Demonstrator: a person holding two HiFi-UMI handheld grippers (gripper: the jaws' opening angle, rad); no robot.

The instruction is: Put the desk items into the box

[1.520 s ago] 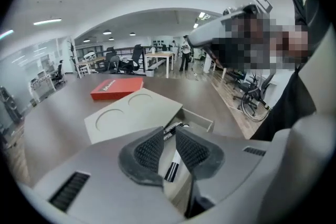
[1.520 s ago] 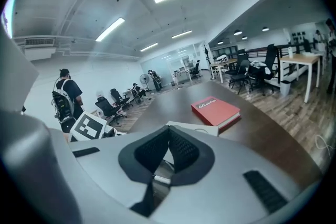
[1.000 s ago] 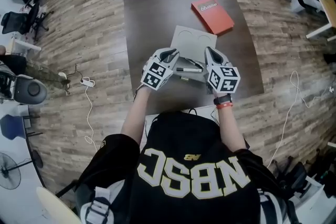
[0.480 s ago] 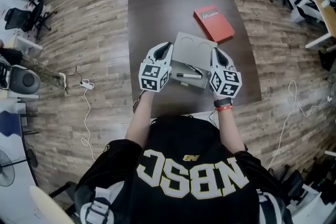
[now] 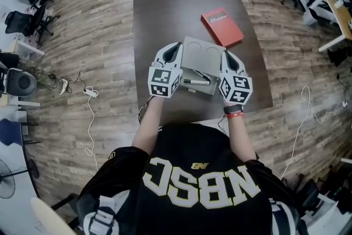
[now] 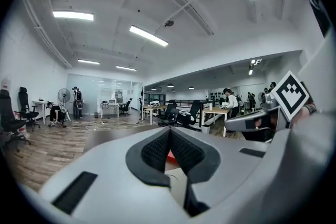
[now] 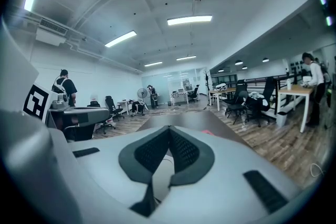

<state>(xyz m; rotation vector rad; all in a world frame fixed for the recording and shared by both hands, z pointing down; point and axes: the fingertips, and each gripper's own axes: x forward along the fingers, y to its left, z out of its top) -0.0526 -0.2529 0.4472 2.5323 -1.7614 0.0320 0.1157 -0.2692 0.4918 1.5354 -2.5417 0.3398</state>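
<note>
A shallow grey box [image 5: 193,87] lies open on the dark table [image 5: 165,8], its lid [image 5: 204,50] folded back. Inside lie a white-and-black marker [image 5: 193,81] and a dark pen [image 5: 202,74]. A red book [image 5: 222,27] rests on the table beyond the box. My left gripper [image 5: 175,48] [image 6: 169,131] hovers at the box's left side, shut with nothing between its pads. At the box's right side my right gripper [image 5: 226,55] [image 7: 169,128] is also shut and holds nothing. A sliver of the red book [image 6: 169,155] shows below the left pads.
The table's far half is bare dark wood with a wooden floor [image 5: 93,47] around it. A cable [image 5: 91,118] trails on the floor to the left. Office chairs [image 5: 22,19] and desks [image 5: 335,14] stand well away from the table.
The left gripper's jaws have drawn together. Both grippers have stayed beside the box, shifting slightly forward along its sides.
</note>
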